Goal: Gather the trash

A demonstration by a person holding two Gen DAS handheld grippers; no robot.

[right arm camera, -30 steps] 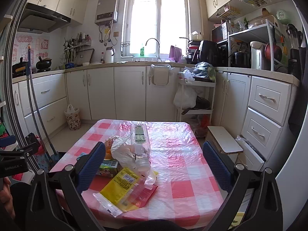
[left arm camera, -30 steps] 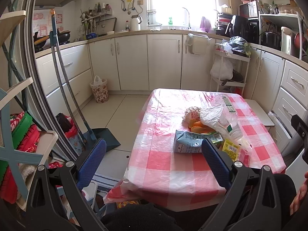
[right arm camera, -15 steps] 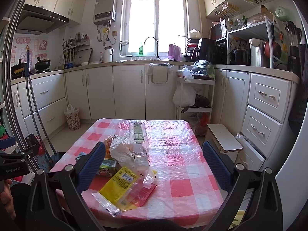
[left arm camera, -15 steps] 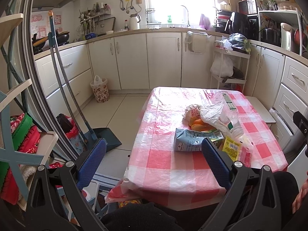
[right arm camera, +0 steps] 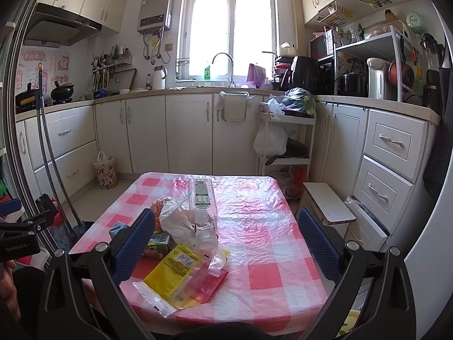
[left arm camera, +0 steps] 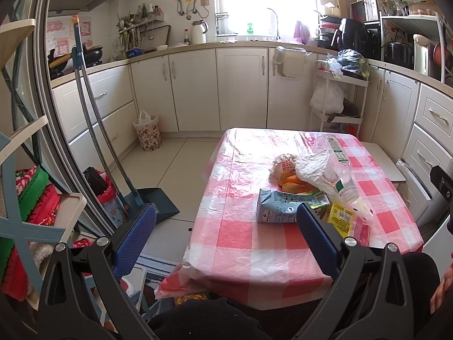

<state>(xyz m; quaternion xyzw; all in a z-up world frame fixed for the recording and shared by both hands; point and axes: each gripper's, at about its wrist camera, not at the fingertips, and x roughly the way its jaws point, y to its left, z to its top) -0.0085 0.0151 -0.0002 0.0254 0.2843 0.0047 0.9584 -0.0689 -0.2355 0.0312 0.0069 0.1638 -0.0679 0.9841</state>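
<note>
A pile of trash lies on the red-checked table [left arm camera: 252, 243] [right arm camera: 263, 257]: a grey-blue carton [left arm camera: 279, 209], orange peel [left arm camera: 297, 184], a crumpled white plastic bag [left arm camera: 312, 170] [right arm camera: 177, 222], a clear plastic bottle [left arm camera: 338, 167] [right arm camera: 202, 206], a yellow wrapper [left arm camera: 341, 218] [right arm camera: 174, 269]. My left gripper [left arm camera: 225, 226] is open and empty, held before the table's near left edge. My right gripper [right arm camera: 226, 236] is open and empty, above the near edge, with the pile between its fingers and beyond.
A small lined floral bin [left arm camera: 148, 130] [right arm camera: 105, 170] stands by the far cabinets. A broom and dustpan [left arm camera: 153, 201] lean at the left beside shelves. A white stool [right arm camera: 328, 202] and drawers stand right of the table. A white cart [right arm camera: 286, 138] stands behind.
Both views have shifted only slightly; the table and trash sit a little lower and closer in frame. Both grippers stay open and empty.
</note>
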